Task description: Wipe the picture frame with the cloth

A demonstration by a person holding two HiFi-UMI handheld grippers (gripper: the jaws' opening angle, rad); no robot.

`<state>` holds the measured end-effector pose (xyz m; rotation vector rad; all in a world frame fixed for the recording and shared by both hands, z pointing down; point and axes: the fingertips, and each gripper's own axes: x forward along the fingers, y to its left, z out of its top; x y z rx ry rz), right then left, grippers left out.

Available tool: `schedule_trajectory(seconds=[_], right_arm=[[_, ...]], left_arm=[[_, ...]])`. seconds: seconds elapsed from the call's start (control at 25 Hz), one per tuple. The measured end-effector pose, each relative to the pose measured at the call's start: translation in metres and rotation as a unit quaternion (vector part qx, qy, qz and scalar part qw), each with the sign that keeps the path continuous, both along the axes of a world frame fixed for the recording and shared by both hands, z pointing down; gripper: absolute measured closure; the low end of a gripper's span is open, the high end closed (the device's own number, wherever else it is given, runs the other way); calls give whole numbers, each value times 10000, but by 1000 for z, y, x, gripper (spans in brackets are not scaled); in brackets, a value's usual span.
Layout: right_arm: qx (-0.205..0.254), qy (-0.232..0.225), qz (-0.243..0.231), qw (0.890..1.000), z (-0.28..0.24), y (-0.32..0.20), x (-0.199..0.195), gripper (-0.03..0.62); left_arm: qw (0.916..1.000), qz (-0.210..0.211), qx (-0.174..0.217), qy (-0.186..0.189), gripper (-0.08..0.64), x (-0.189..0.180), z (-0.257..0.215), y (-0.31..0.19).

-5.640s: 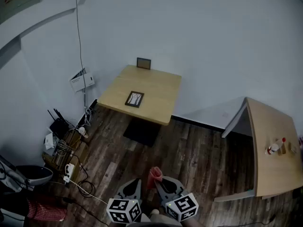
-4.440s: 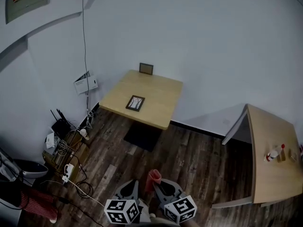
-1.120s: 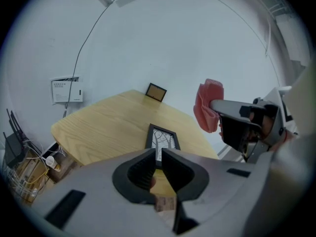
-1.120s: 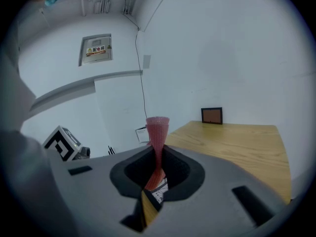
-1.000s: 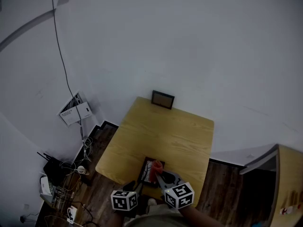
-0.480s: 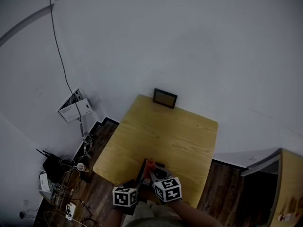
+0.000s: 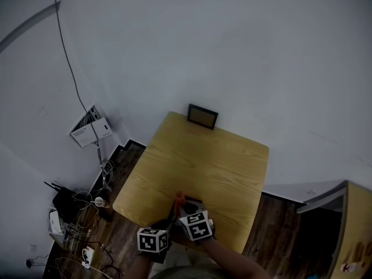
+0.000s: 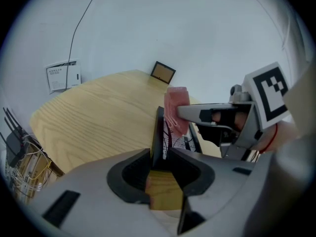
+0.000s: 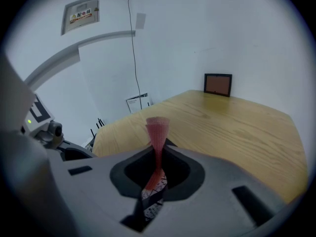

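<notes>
Pink cloth (image 9: 158, 127) pinched in right tool (image 9: 157, 156) seemingly touches tilted picture frame (image 8: 159, 132)

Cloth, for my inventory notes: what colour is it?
Pinkish red cloth, clearest in right gripper view.

The cloth (image 9: 157, 128) is pink, the picture frame (image 8: 159, 135) black, the table (image 7: 212, 158) pale wood-grain

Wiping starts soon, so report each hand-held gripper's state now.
Left hand-held gripper: jaws have just been closing, now clamped on the picture frame edge.
Right hand-held gripper: shut on the pink cloth.
</notes>
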<state>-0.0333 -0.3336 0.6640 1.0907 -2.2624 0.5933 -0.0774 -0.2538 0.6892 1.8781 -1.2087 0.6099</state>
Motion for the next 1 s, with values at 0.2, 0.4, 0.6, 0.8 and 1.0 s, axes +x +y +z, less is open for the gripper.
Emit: schedule_trajectory(seconds=[0.2, 0.4, 0.6, 0.8, 1.0], right_arm=[[-165, 442, -247, 9986, 12, 1, -2, 572], [-69, 741, -433, 9963, 17, -1, -1, 572], [-31, 886, -564, 9945, 19, 0, -1, 572], [-129, 861, -591, 9945, 21, 1, 8, 572], [-146, 929, -472, 9944, 21, 3, 22, 572]], left_arm=[[10000, 31, -56, 30, 448, 0, 2, 1], [10000, -17, -76, 59, 448, 0, 2, 0], [9999, -85, -56, 0, 448, -1, 2, 1], [9992, -358, -141, 133, 445, -3, 3, 1], [9989, -441, -114, 130, 442, -4, 5, 0]])
